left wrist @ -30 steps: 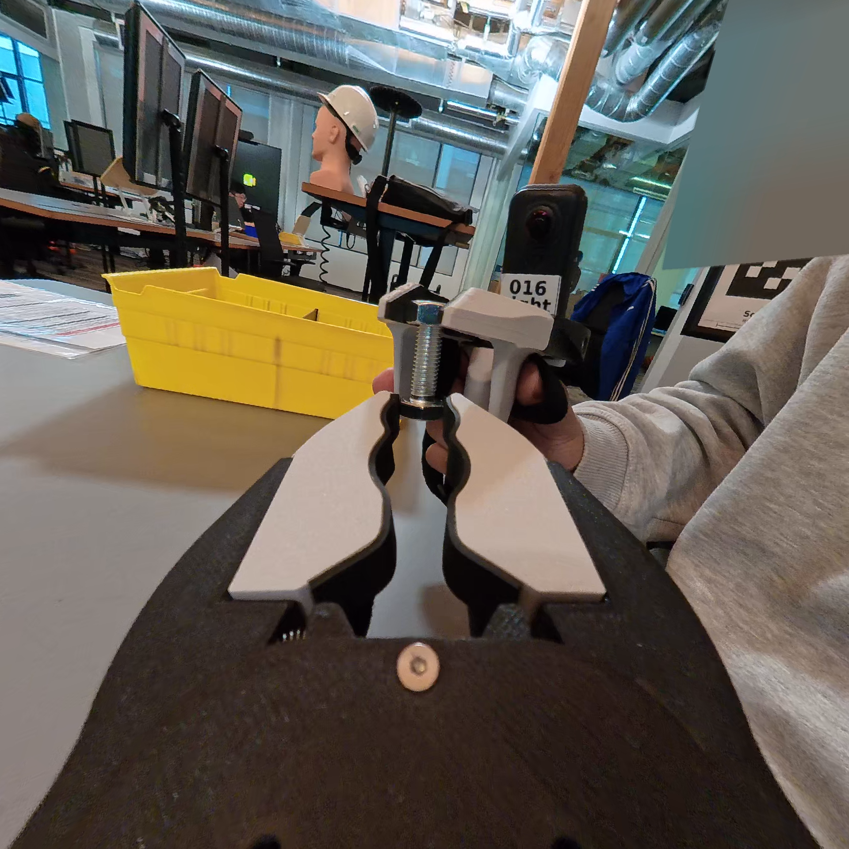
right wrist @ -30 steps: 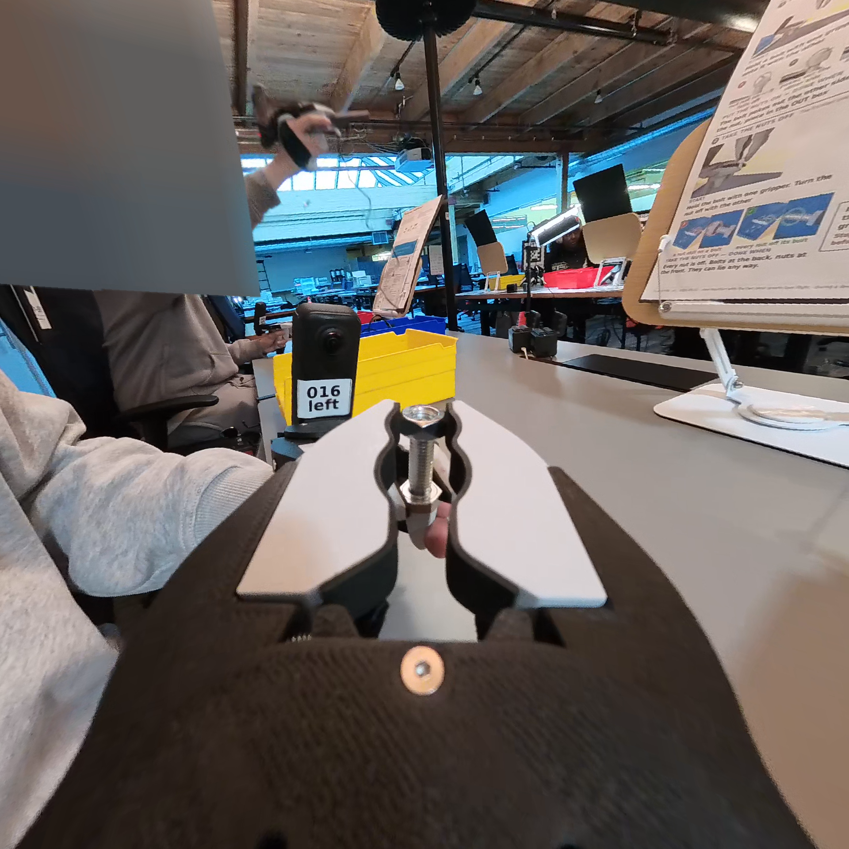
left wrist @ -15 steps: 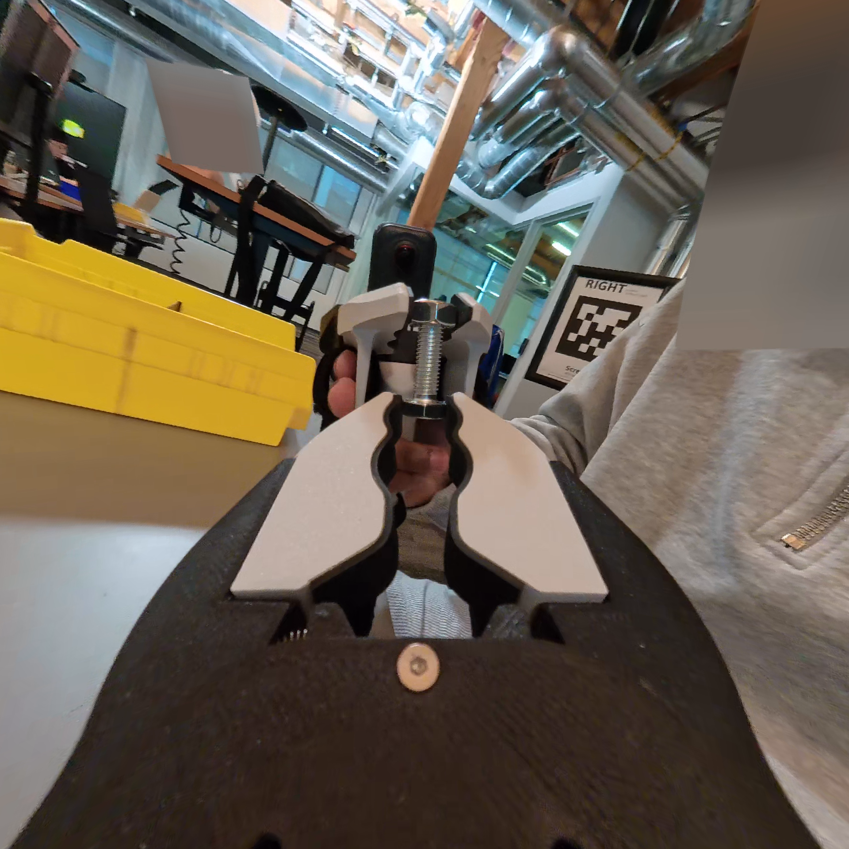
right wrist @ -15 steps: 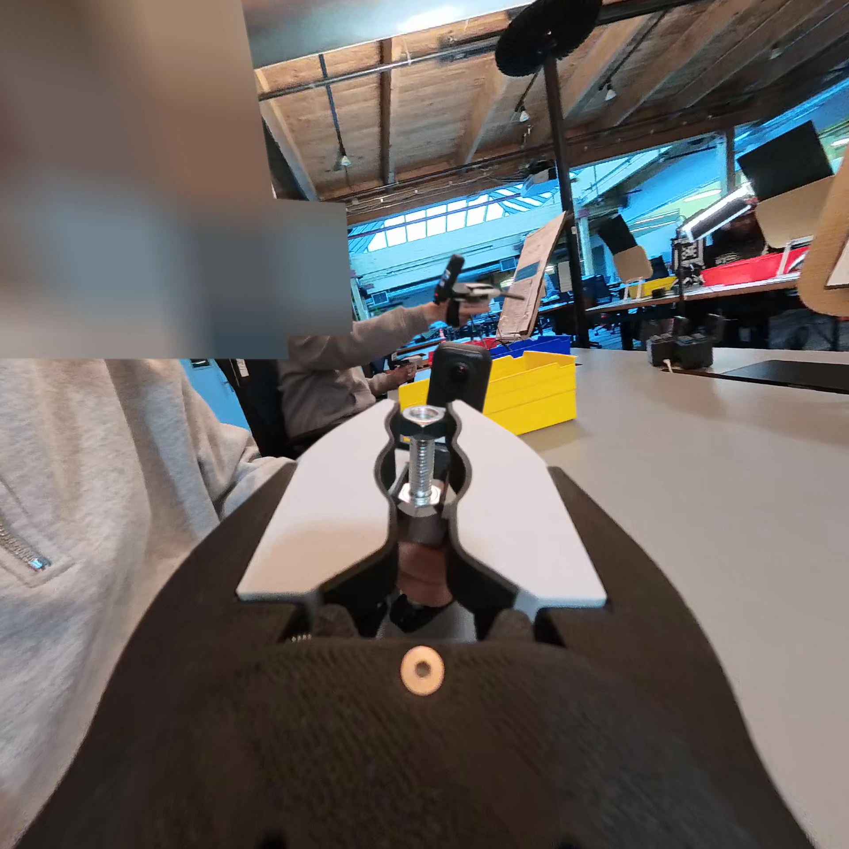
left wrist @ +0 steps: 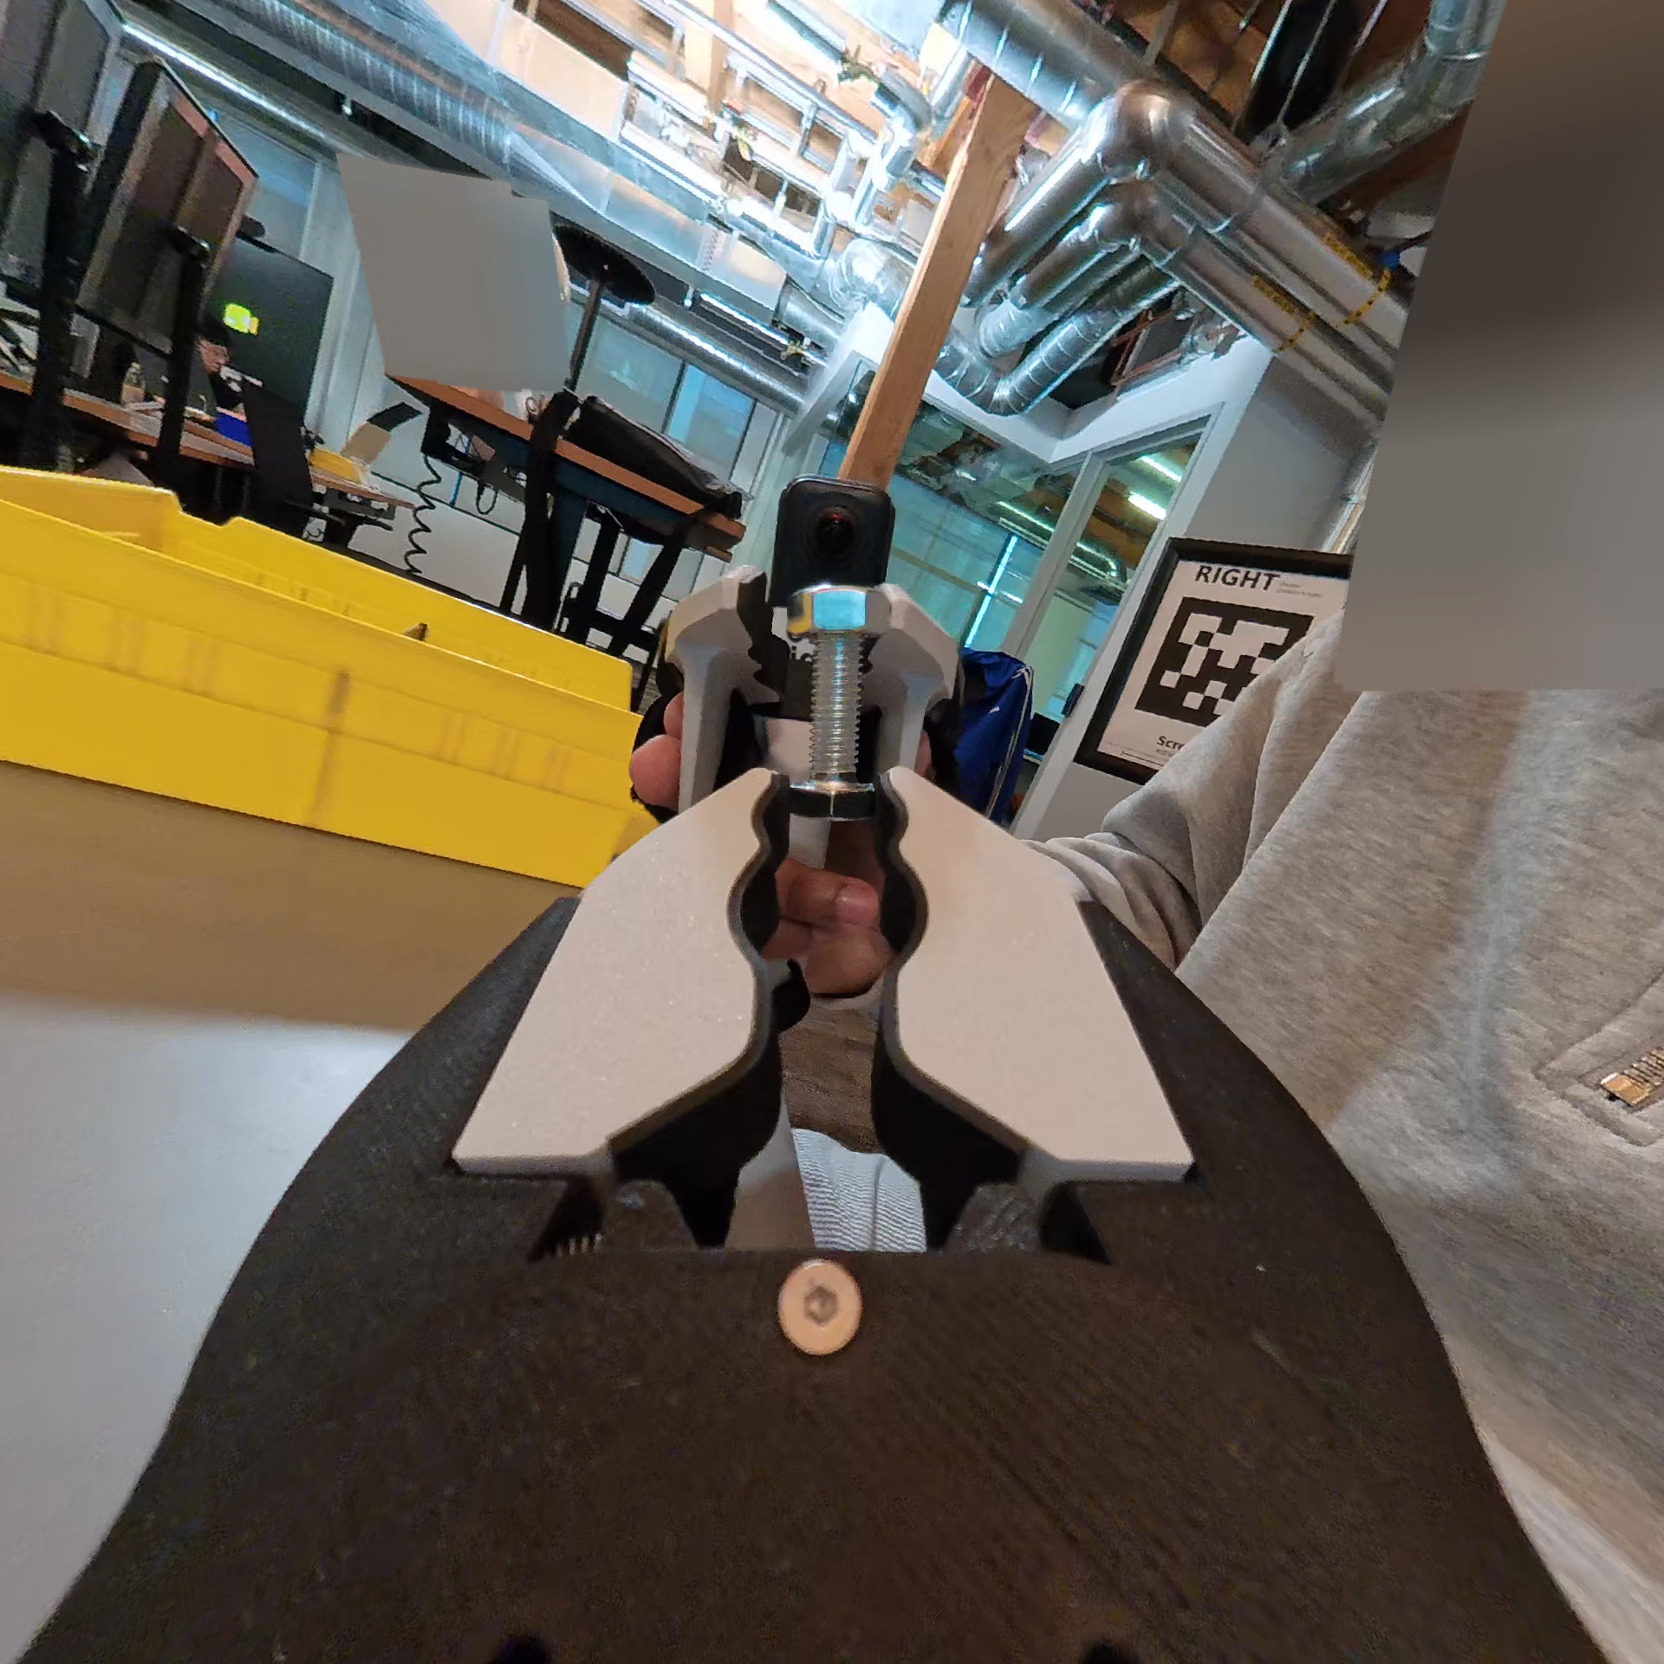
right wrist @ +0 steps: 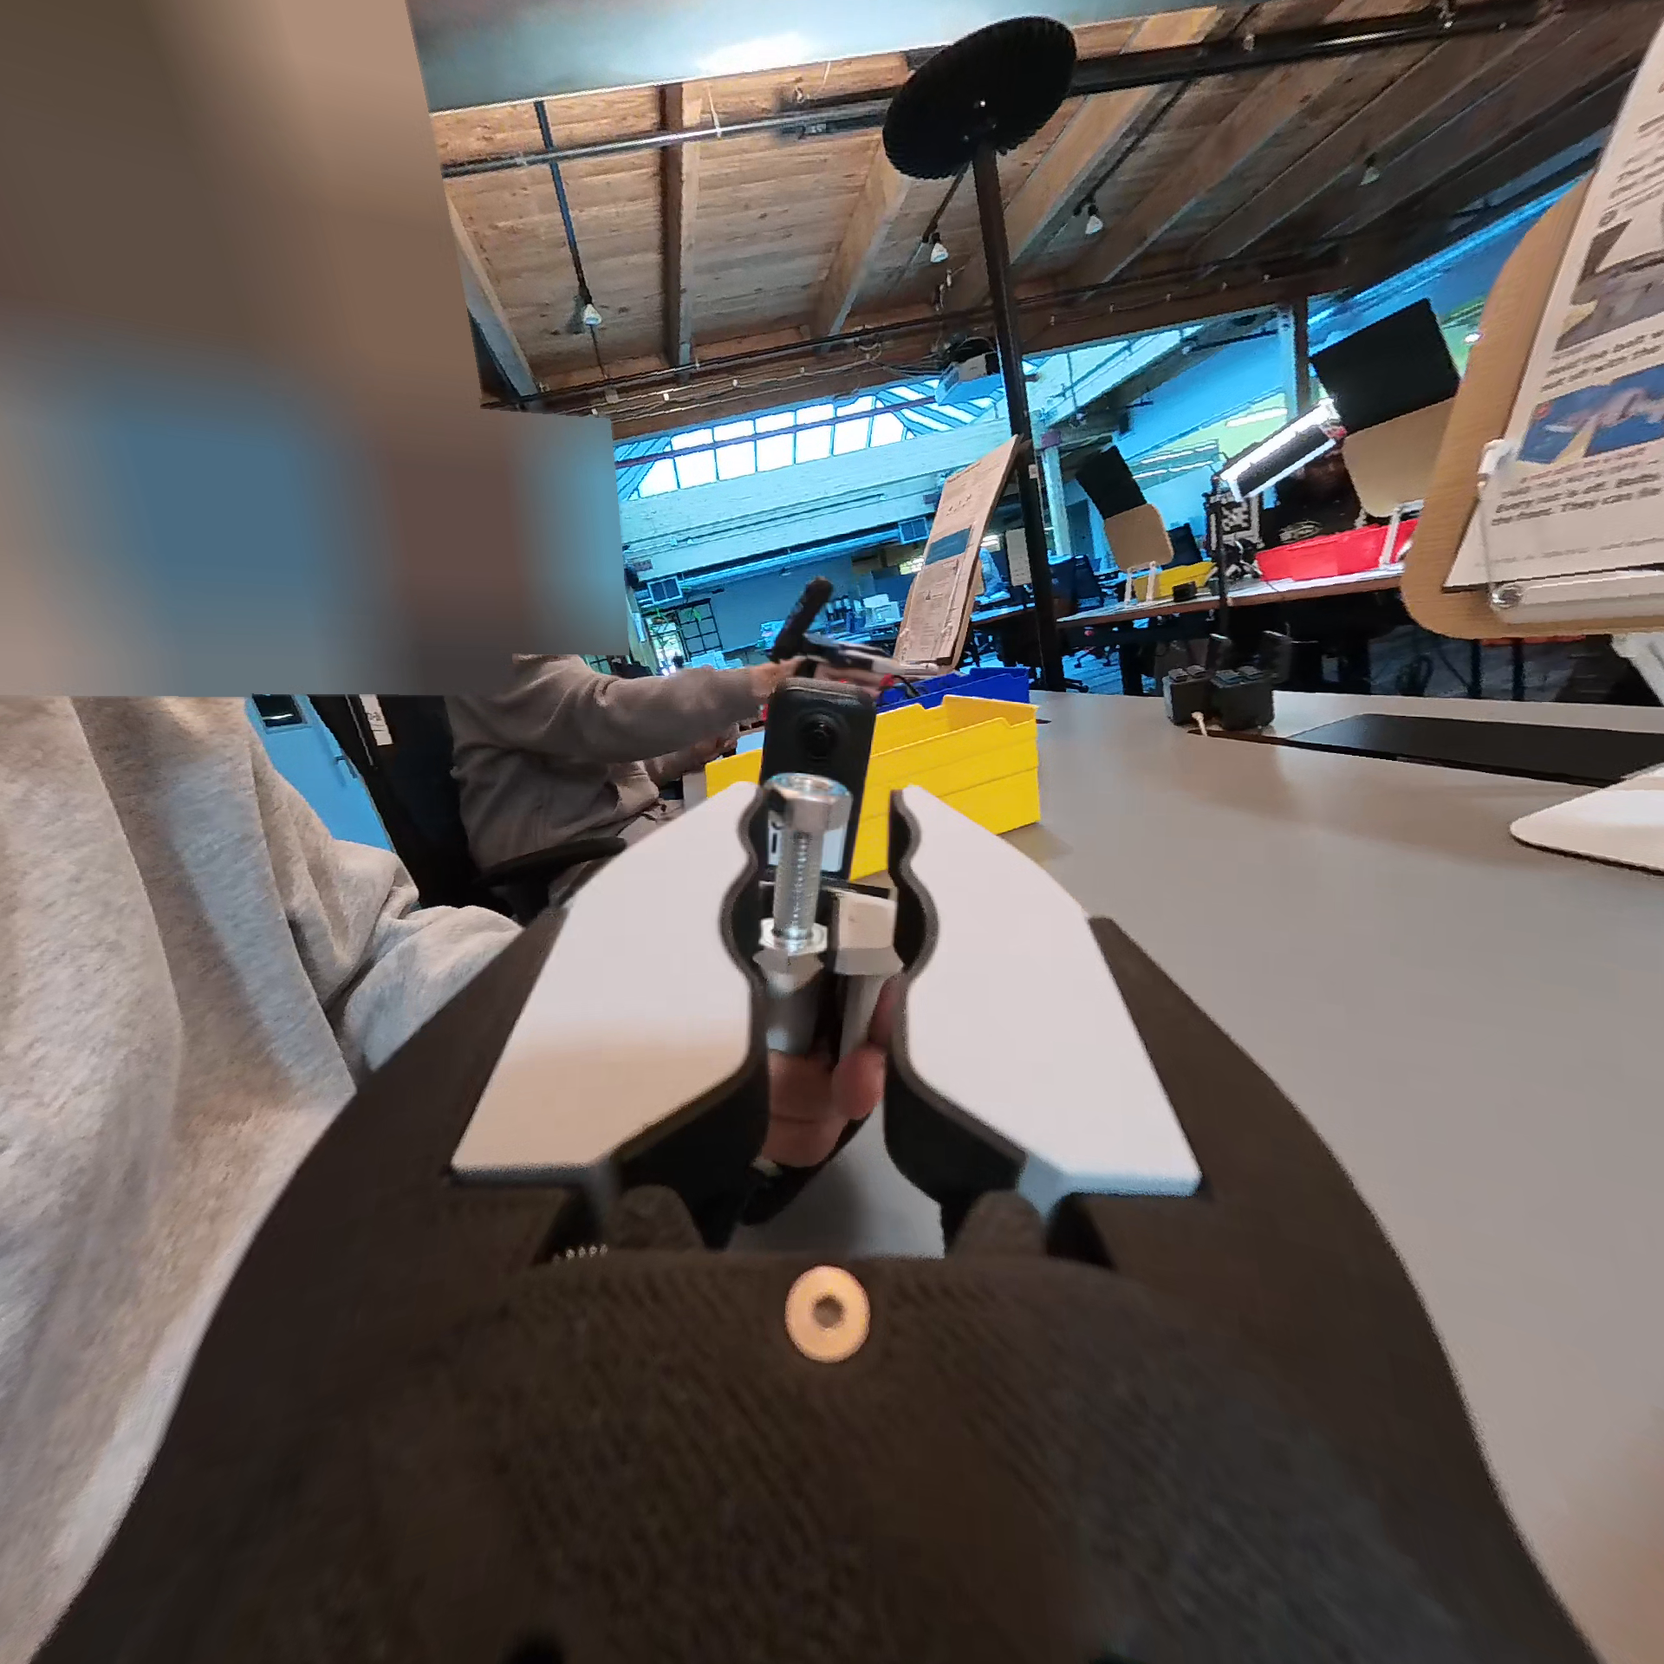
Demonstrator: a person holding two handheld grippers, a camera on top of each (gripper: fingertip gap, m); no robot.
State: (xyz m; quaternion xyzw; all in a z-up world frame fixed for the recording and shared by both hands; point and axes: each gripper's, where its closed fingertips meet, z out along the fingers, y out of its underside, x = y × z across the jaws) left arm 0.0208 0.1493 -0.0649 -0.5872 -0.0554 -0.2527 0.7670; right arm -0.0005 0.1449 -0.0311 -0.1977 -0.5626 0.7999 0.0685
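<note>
A silver bolt [left wrist: 833, 702] with a nut [left wrist: 828, 804] on its thread spans the gap between my two grippers, which face each other above the grey table [left wrist: 180, 1125]. My left gripper [left wrist: 830, 797] is shut on the nut at its fingertips. In the right wrist view, my right gripper [right wrist: 824, 810] stands slightly open around the bolt head. The bolt [right wrist: 797, 869] leans against its left finger [right wrist: 648, 945], and the right finger stands apart from it. The nut [right wrist: 792, 938] and the left gripper [right wrist: 824, 945] show between the fingers. The right gripper [left wrist: 815, 621] shows beyond the bolt in the left wrist view.
A yellow bin [left wrist: 270, 684] stands on the table to the left, also in the right wrist view [right wrist: 945, 765]. A paper stand [right wrist: 1576, 360] rises at the right. A framed marker sign [left wrist: 1216, 666] stands behind. The grey sleeve [left wrist: 1396, 900] fills the right side. Another seated person [right wrist: 558, 765] is beyond. Only a small space, under 4 cm, lies between the two pairs of fingers.
My right gripper's jaws have loosened from the bolt head, which now sits off to the left finger. Both grippers swung round and tilted upward. The left stays shut on the nut.
</note>
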